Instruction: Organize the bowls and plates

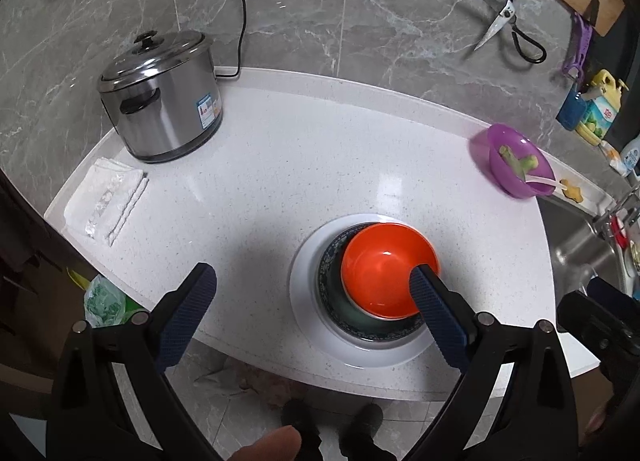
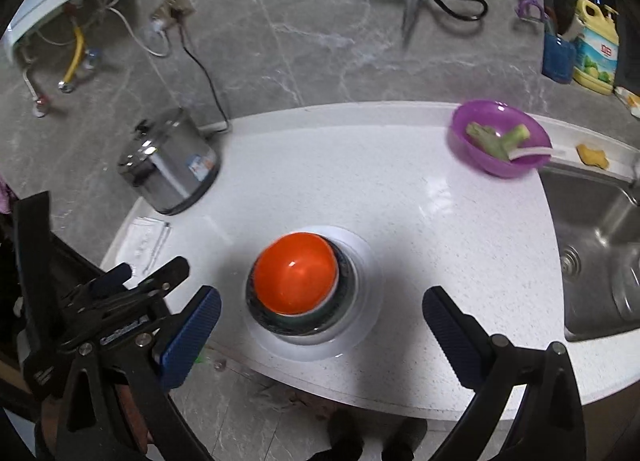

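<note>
A glossy orange plastic bowl (image 1: 386, 275) is sitting tilted inside a dark patterned bowl (image 1: 332, 281), both resting on a round white plate (image 1: 308, 301) near the front edge of the white speckled surface (image 1: 300, 165). The left gripper (image 1: 312, 303) is hanging with its jaws wide open and empty, the stack lying toward its right finger. The right gripper (image 2: 320, 325), jaws equally spread and empty, is framing the stack centrally, so it seems better placed. A purple plastic bowl (image 2: 500, 141) holding green scraps is waiting well apart, beside the sink (image 2: 600, 253); the right view is showing its contents more clearly.

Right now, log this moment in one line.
left gripper open, empty | right gripper open, empty | orange bowl stacked in dark bowl on white plate | purple bowl apart
</note>
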`<act>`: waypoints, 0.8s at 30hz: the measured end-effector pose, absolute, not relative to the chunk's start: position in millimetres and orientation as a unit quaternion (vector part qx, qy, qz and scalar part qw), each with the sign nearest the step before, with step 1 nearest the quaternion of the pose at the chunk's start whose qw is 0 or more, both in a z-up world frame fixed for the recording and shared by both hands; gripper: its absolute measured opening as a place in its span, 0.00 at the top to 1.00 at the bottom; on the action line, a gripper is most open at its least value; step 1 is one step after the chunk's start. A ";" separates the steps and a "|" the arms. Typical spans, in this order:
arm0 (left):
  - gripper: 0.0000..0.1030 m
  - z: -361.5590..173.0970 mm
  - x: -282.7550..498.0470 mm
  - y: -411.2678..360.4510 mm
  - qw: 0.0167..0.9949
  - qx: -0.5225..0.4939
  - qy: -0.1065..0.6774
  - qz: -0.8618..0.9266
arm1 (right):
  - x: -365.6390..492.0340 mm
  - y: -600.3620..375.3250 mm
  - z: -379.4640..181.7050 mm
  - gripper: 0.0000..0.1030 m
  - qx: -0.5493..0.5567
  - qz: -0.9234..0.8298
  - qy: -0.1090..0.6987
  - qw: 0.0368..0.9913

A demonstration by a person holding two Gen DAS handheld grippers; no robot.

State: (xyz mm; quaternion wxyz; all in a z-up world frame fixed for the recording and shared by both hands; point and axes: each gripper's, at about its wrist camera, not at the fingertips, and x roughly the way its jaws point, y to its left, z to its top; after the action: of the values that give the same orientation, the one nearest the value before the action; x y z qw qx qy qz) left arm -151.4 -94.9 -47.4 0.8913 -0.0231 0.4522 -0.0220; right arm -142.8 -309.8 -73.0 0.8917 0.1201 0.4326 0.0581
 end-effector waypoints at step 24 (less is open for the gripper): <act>0.05 -52.3 -157.6 -99.2 0.888 -0.007 0.459 -0.031 | -138.4 -295.8 -83.4 0.00 0.086 0.021 0.452 0.888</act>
State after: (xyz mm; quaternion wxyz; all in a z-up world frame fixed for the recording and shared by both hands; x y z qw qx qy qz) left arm -157.6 -99.2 -52.3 0.8876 -0.0072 0.4594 -0.0308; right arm -138.4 -295.8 -83.4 0.8878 0.0860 0.4516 0.0206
